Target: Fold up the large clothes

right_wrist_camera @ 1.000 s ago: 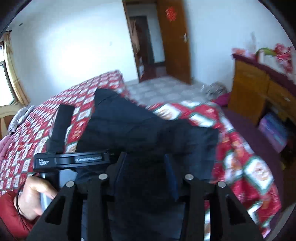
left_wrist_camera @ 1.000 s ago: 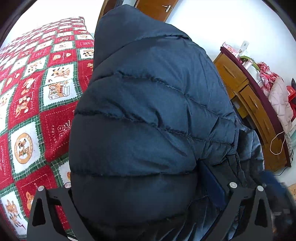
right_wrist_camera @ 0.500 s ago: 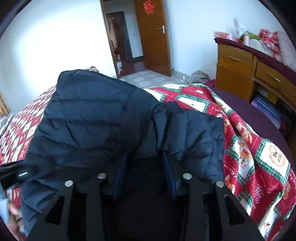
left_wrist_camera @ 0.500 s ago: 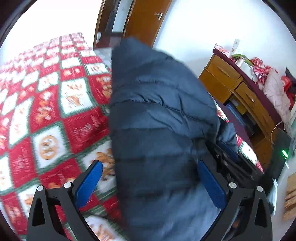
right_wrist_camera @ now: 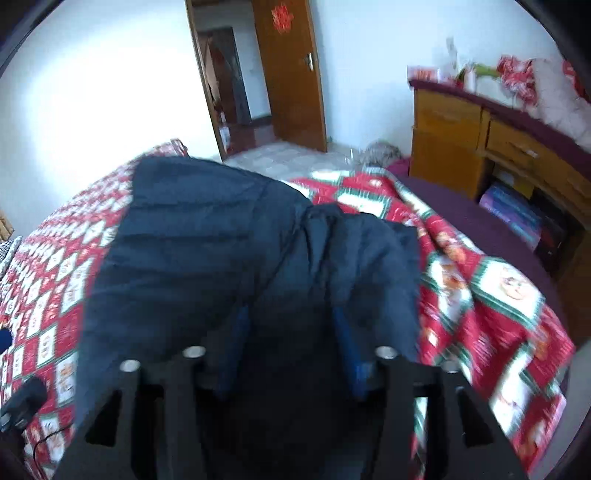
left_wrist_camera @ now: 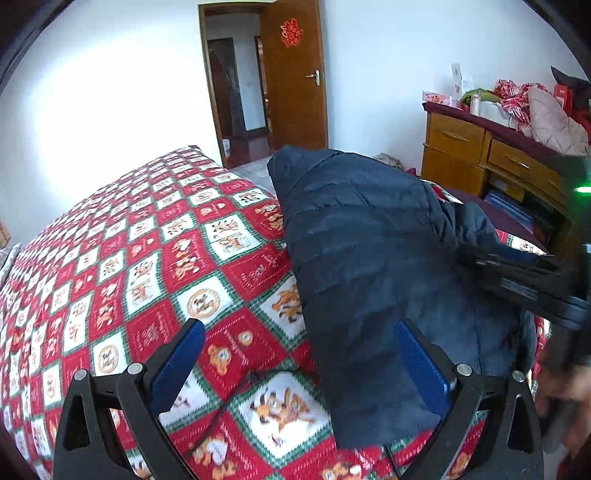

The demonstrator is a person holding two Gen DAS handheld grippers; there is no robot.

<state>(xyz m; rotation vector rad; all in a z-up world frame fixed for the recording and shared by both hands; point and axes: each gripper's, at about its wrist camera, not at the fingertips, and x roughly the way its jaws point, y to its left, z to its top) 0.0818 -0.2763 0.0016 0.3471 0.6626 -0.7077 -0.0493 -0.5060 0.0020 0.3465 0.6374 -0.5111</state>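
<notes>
Both grippers work over a dark padded jacket (left_wrist_camera: 369, 251) that lies bunched on the red patterned bedspread (left_wrist_camera: 147, 258). The left gripper (left_wrist_camera: 295, 365) has its 2 blue-padded fingers (left_wrist_camera: 177, 365) spread wide with nothing between them; 1 finger sits over the bedspread just beside the jacket's near edge and the other rests against the jacket's side. The right gripper (right_wrist_camera: 291, 350) has its jaws drawn close on a fold of the jacket (right_wrist_camera: 221, 258), which fills the gap between them and hangs forward over the bedspread (right_wrist_camera: 480, 295).

My reading is that 1 fold is partway through: the right side carries a gathered part of the jacket, while the left side is free and grips nothing. The next move likely calls for the left gripper to take the jacket's near edge, so that both sides can lay it flat and square before the next fold. With only 1 grip the thick padding may slump or bunch.

No brand or label on the jacket can be read. The bedspread's squares carry small printed words, too small to make out. On the wooden door (left_wrist_camera: 295, 74) beyond the jacket hangs a red paper ornament (left_wrist_camera: 291, 32), its character not legible.
</notes>
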